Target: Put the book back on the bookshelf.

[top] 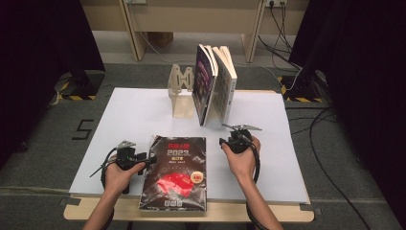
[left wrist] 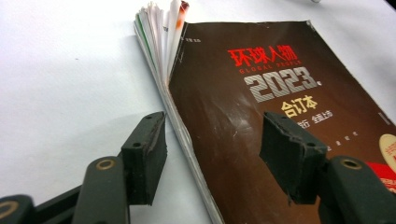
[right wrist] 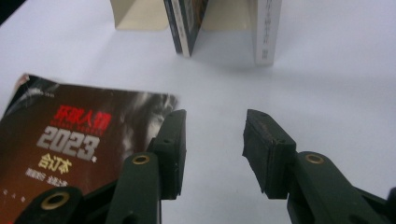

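- Black rubber pads of the left gripper (left wrist: 212, 156) are seen standing wide apart, with nothing pressed between them; the spine edge of the magazine (left wrist: 261, 121) lies in the gap, one pad over bare table and the other over the cover.
- At the right gripper (right wrist: 212, 154) the jaws are likewise spread wide and empty; the magazine's far corner lies just beside the left-hand jaw in that view, and only white table (right wrist: 327, 84) is seen between the pads.
- The step in hand is judged to be the approach to a two-sided pick-up of the flat-lying magazine, with both grippers brought low at its upper edges.
- For the next move, one pad would need to be slid under the spine so the cover and pages can be pinched together.
- The cover is glossy, dark brown, scuffed and creased; the pages are fanned loosely at the top corner, so a floppy, slippery hold is to be expected.
- Beyond the jaws, two books (top: 214, 84) are stood upright, leaning against a pale wooden bookend (top: 181, 91).
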### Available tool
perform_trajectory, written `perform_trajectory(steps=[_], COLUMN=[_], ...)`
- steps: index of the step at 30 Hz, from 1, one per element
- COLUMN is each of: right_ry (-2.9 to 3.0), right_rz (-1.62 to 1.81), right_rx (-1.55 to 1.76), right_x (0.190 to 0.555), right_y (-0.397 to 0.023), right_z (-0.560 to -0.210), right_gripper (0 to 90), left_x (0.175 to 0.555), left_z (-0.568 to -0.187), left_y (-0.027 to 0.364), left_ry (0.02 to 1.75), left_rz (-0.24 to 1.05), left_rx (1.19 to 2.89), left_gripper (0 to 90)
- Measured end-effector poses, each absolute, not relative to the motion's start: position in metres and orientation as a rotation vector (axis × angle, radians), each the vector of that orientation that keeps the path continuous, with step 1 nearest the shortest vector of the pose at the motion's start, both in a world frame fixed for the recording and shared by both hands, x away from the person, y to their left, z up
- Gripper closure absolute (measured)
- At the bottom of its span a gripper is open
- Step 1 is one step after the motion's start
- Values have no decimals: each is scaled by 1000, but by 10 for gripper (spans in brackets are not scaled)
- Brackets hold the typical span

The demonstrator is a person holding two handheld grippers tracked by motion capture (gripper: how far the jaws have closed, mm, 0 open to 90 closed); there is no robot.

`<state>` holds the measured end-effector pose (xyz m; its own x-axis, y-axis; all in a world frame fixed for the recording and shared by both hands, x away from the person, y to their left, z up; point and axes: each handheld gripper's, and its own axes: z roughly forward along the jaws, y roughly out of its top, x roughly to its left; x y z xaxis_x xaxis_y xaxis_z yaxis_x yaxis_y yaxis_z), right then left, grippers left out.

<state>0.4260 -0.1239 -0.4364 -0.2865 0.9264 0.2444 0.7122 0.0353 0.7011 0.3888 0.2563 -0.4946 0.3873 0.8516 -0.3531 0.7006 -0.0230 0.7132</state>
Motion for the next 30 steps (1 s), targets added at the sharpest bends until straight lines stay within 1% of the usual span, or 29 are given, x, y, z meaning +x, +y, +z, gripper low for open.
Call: perform_trajectory(steps=[6, 9, 12, 20, 30], right_ry=[2045, 2061, 2070, 2078, 2103], right_rz=[1102, 1113, 1122, 1131, 1123], right_rx=[1700, 1707, 1704, 1722, 1726], right_x=[423, 421, 420, 417, 416], right_y=[-129, -127, -126, -130, -130], right_z=[-448, -452, -455, -462, -467], right_gripper=[587, 583, 580, 580, 587], left_x=[389, 389, 389, 389, 387], left_z=[-497, -498, -498, -499, -498], left_y=[257, 257, 257, 256, 250], left_ry=[1359, 1358, 1356, 1363, 1371], left_rz=[199, 205, 198, 196, 236], left_rx=[1754, 1755, 1752, 1747, 1762], left_gripper=[424, 457, 469, 479, 486])
